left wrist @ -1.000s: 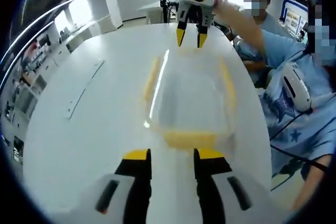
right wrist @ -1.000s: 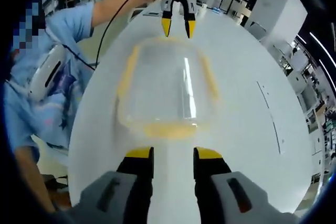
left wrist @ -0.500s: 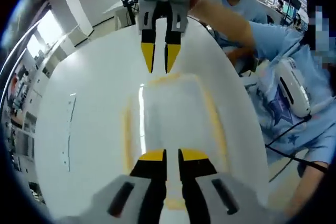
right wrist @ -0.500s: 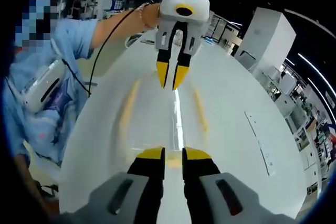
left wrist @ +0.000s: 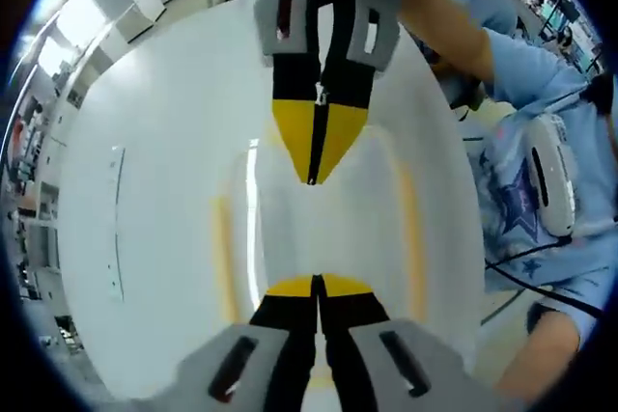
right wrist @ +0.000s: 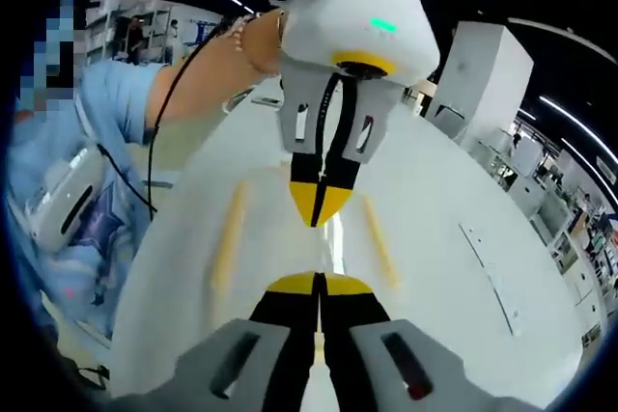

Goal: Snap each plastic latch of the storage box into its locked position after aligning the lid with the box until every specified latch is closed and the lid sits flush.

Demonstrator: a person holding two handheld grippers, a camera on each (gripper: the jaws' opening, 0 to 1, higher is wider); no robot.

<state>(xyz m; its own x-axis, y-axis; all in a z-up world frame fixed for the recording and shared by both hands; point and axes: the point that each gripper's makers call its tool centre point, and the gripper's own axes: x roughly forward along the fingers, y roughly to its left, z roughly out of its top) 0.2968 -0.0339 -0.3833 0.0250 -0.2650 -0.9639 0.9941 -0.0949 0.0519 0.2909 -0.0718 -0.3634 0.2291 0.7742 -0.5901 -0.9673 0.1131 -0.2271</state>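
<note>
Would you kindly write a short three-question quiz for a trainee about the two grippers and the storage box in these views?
1. True or false: the left gripper has its jaws closed together.
2. Multiple choice: the strips along the clear storage box are (a) red, (b) yellow, (c) black.
3. Short answer: in the left gripper view, what comes in from the top, pointing at the camera?

Key
1. True; the yellow tips meet with no gap.
2. b; the yellow strips run along both long sides of the box on the white table.
3. The right gripper, jaws also shut, above the box.
</note>
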